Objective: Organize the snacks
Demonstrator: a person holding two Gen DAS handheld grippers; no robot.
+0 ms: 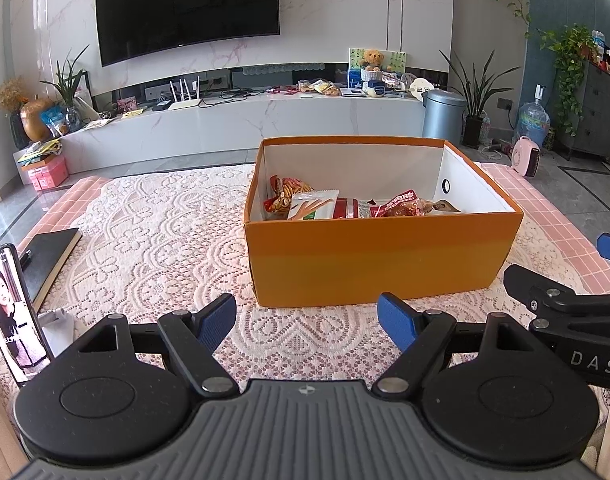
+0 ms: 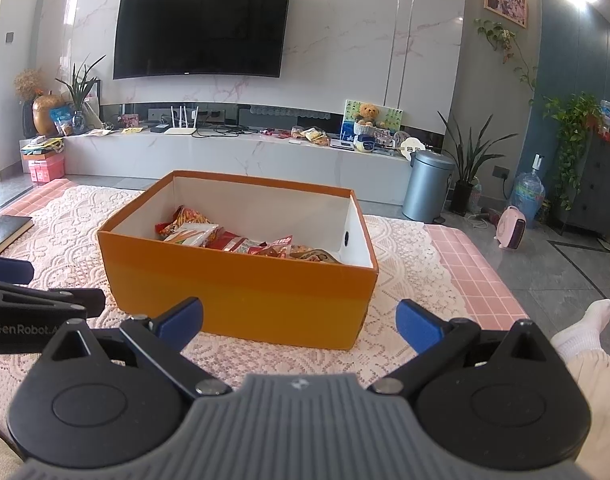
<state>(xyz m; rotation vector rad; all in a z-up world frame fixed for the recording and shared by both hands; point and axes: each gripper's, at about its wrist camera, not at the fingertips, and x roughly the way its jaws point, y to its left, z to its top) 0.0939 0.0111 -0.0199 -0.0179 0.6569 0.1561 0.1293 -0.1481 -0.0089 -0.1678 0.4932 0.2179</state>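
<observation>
**Snacks in the orange box, both grippers empty in front of it**

The orange box (image 1: pixel 381 256) stands open-topped on the white lace cloth (image 1: pixel 153 232), which lies over a pink checked mat (image 1: pixel 561 232). Inside the box, the snack packets (image 1: pixel 353 205) lie in a loose heap along the near wall: a red-and-yellow bag at the left end, a white packet printed with a hand (image 1: pixel 313 206) leaning on it, then red wrappers running towards the right end (what is printed on these is too small to read). From the right wrist view the same packets (image 2: pixel 241 242) sit low in the box (image 2: pixel 241 292), well below its rim.

The left gripper (image 1: pixel 307 322) hovers just short of the box's near wall, its blue pads (image 1: pixel 215 322) spread wide with nothing between them. The right gripper (image 2: pixel 299 324) is likewise spread apart and empty, facing the box's near right corner. The two tools are side by side; part of each shows at the edge of the other's view.

To the left on the cloth lie a dark notebook (image 1: pixel 49 260) and, nearer, an upright phone (image 1: pixel 11 316) with a woman on its screen. Behind the table are a marble TV bench (image 1: pixel 241 120), a wall-mounted television (image 1: pixel 187 8) and a grey pedal bin (image 1: pixel 443 114). A white-socked foot (image 2: pixel 585 326) rests at the right edge of the right wrist view.
</observation>
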